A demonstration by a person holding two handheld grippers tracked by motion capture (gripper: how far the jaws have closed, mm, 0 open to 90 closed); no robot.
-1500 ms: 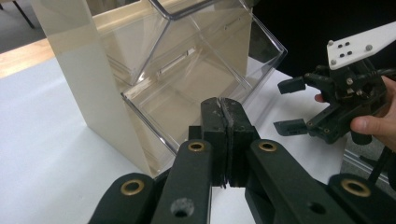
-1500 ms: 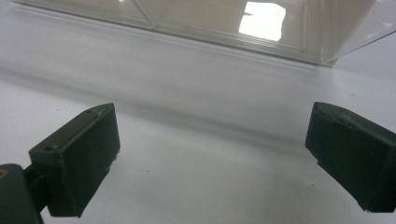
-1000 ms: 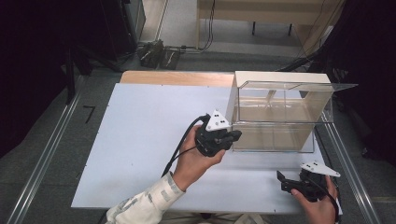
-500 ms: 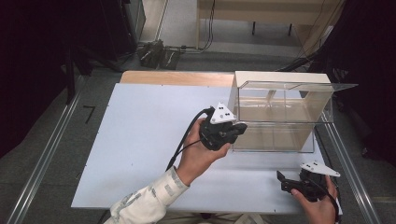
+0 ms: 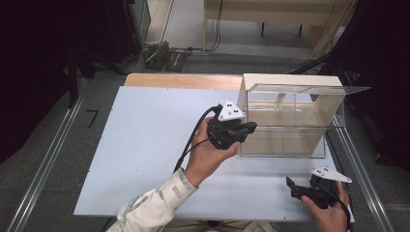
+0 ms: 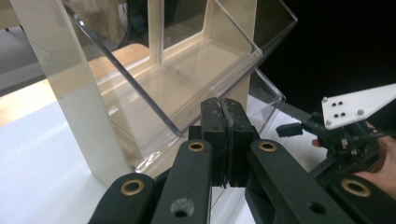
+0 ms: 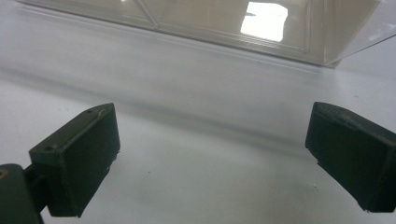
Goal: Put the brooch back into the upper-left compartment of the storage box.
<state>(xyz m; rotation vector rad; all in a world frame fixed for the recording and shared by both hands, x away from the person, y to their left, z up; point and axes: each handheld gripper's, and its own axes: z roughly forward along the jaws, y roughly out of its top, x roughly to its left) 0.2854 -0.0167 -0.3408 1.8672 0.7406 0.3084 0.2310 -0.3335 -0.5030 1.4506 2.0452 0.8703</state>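
Now left gripper [image 5: 247,128] fingers pressed together beside clear box [image 5: 290,121].

Left gripper [image 5: 251,127] closed, right gripper [image 5: 290,186] wide apart

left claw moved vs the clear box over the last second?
Yes. In the high view the left claw has crept right and slightly up, its shut tips now at the front left corner of the clear acrylic box.

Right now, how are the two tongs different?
The left tongs are squeezed shut with nothing between them; the right tongs are wide open. The left tongs are up beside the clear box; the right tongs sit near the table's front edge. Both are black.
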